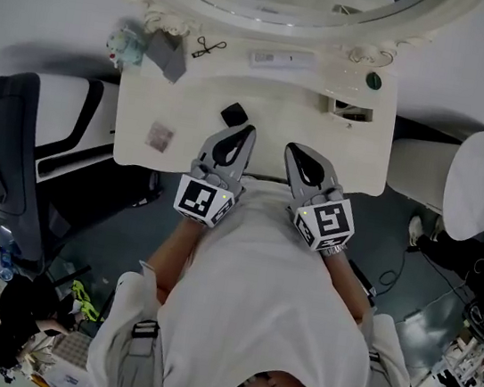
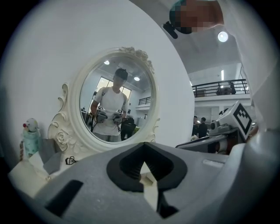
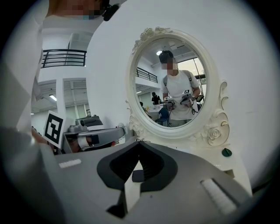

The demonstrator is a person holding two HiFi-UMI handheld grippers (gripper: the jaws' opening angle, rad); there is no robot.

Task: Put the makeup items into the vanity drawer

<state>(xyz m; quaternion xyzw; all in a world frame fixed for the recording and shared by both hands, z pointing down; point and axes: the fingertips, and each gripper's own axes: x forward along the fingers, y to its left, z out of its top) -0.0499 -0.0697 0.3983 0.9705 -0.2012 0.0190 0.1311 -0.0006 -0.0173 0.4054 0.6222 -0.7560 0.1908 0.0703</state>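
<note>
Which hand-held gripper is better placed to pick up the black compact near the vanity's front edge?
Left. The left hand-held gripper sits with its tip right beside the black compact; the right hand-held gripper is farther off. Both are shut, so it must open first.

1. The left gripper is held out in front of the chest, pointing forward and about level. Its 2 jaws are pressed together with nothing between them.
2. The right gripper sits just beside it without touching, tipped slightly downward. Its 2 jaws are also closed and empty.
3. The 2 tips angle toward each other. Each marker cube lies at the end nearest the body.
4. The left forearm and right forearm are bare, with the elbows bent back at the sides.
</note>
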